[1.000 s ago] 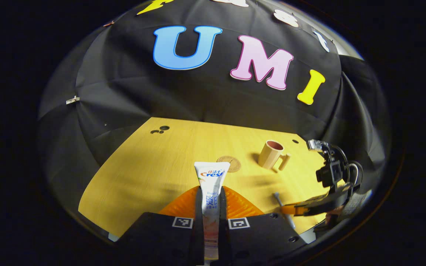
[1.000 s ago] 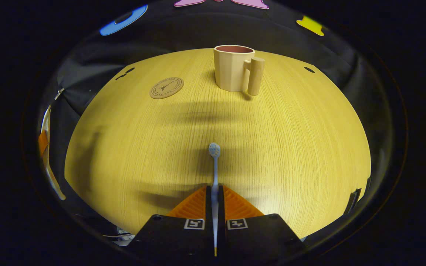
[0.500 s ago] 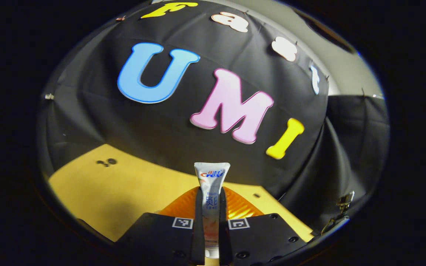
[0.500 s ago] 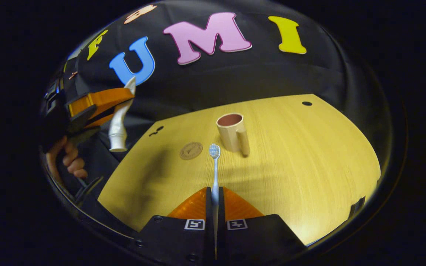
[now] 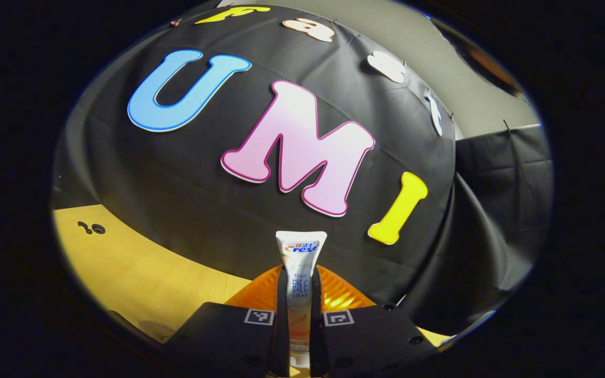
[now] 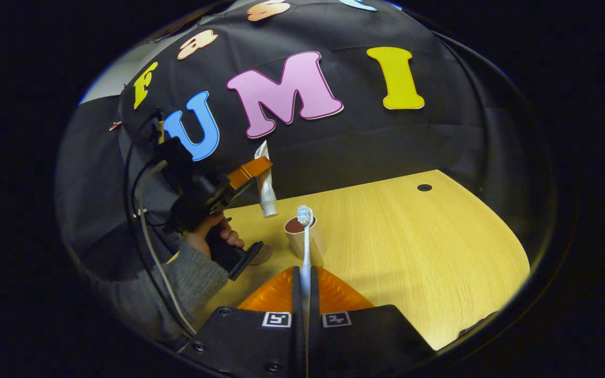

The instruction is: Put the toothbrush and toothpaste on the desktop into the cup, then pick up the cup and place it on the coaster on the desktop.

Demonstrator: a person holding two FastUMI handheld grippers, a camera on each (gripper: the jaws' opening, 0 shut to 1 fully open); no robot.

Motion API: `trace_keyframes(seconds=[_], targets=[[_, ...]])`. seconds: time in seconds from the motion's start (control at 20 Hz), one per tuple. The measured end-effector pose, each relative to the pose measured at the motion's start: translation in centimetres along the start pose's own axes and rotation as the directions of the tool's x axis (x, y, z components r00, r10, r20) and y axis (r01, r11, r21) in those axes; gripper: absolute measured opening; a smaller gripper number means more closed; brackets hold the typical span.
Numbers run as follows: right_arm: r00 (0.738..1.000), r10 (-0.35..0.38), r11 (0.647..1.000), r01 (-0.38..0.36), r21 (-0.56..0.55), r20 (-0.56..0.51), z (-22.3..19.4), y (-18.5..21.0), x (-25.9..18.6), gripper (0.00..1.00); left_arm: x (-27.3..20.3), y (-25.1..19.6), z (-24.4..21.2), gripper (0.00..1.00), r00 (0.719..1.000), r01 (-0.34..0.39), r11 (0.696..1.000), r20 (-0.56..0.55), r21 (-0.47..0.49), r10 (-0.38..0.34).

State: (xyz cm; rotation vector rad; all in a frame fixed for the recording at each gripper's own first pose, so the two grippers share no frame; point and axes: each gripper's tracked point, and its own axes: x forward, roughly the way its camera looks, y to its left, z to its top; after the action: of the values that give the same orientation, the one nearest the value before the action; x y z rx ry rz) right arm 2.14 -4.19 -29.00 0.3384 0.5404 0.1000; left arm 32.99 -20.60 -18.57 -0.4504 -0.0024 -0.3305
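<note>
In the left gripper view my left gripper is shut on a white toothpaste tube, raised high and facing the booth wall. In the right gripper view that left gripper holds the toothpaste cap down, just above and left of the beige cup. My right gripper is shut on the handle of a pale blue toothbrush. The brush head stands in front of the cup's rim. The brown coaster lies left of the cup, partly hidden behind the left gripper's handle.
A hand in a grey sleeve holds the left gripper, with a cable hanging beside it. The wooden table stretches to the right of the cup, with a small dark hole near its far edge. Table edge shows low left.
Both grippers have risen from the table with their loads. The left gripper has carried the toothpaste over toward the cup. The right gripper has come closer to the cup with the toothbrush.
</note>
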Motion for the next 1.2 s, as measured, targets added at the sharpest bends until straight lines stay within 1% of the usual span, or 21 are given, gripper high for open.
trace_keyframes(seconds=[0.2,0.35,0.45,0.6,0.65,0.7,0.75,0.85,0.9,0.95,1.0,1.05,1.1,1.2], targets=[[1.000,-0.007,1.000,0.007,-0.002,0.002,-0.5,-2.5,0.8,0.07,2.4,2.0,-3.3,0.20,0.999,-0.050,0.998,0.024,0.047,0.049],[1.000,-0.008,1.000,0.008,-0.003,0.015,-0.1,-3.5,1.7,0.07,3.1,3.3,-6.0,0.20,0.996,-0.088,0.993,0.005,0.080,0.088],[1.000,-0.006,1.000,0.005,0.012,0.031,0.6,-3.8,2.4,0.07,2.8,3.3,-7.6,0.20,0.996,-0.083,0.990,-0.007,0.112,0.084],[0.998,0.002,1.000,-0.004,0.031,0.066,2.1,-4.0,3.6,0.07,2.3,3.0,-9.6,0.27,0.998,-0.056,0.991,-0.036,0.124,0.061],[0.996,0.005,1.000,-0.007,0.027,0.087,3.0,-4.0,4.2,0.07,1.9,2.9,-10.3,0.28,0.997,-0.052,0.991,-0.044,0.120,0.057],[0.995,0.008,1.000,-0.010,0.021,0.103,3.7,-4.1,4.5,0.07,1.6,2.7,-11.0,0.36,0.997,-0.042,0.993,-0.065,0.112,0.050],[0.992,0.012,1.000,-0.014,0.016,0.126,4.7,-4.1,5.0,0.07,1.3,2.5,-11.5,0.32,0.996,-0.038,0.993,-0.074,0.108,0.046],[0.984,0.028,1.000,-0.029,0.005,0.175,6.7,-3.7,5.9,0.06,0.3,2.7,-11.9,0.36,0.995,-0.049,0.992,-0.079,0.114,0.058],[0.980,0.037,0.999,-0.038,0.000,0.196,7.7,-3.4,6.5,0.07,0.0,2.8,-11.8,0.51,0.995,-0.054,0.991,-0.071,0.119,0.063],[0.975,0.048,0.999,-0.048,-0.006,0.219,8.8,-3.0,7.1,0.07,-0.5,2.9,-11.6,0.43,0.995,-0.054,0.992,-0.078,0.112,0.063],[0.968,0.065,0.998,-0.064,-0.012,0.243,9.9,-2.4,7.5,0.06,-1.2,2.8,-11.5,0.61,0.994,-0.046,0.994,-0.090,0.095,0.055],[0.959,0.087,0.996,-0.084,-0.022,0.269,11.1,-1.6,8.1,0.06,-1.9,2.9,-11.3,0.56,0.994,-0.049,0.995,-0.093,0.083,0.057],[0.948,0.117,0.993,-0.113,-0.032,0.295,12.5,-0.5,8.7,0.06,-2.8,3.3,-10.9,0.61,0.993,-0.066,0.995,-0.095,0.075,0.073],[0.923,0.180,0.984,-0.171,-0.056,0.341,14.7,1.7,10.0,0.06,-5.4,3.7,-10.0,0.65,0.991,-0.076,0.995,-0.106,0.066,0.083]])
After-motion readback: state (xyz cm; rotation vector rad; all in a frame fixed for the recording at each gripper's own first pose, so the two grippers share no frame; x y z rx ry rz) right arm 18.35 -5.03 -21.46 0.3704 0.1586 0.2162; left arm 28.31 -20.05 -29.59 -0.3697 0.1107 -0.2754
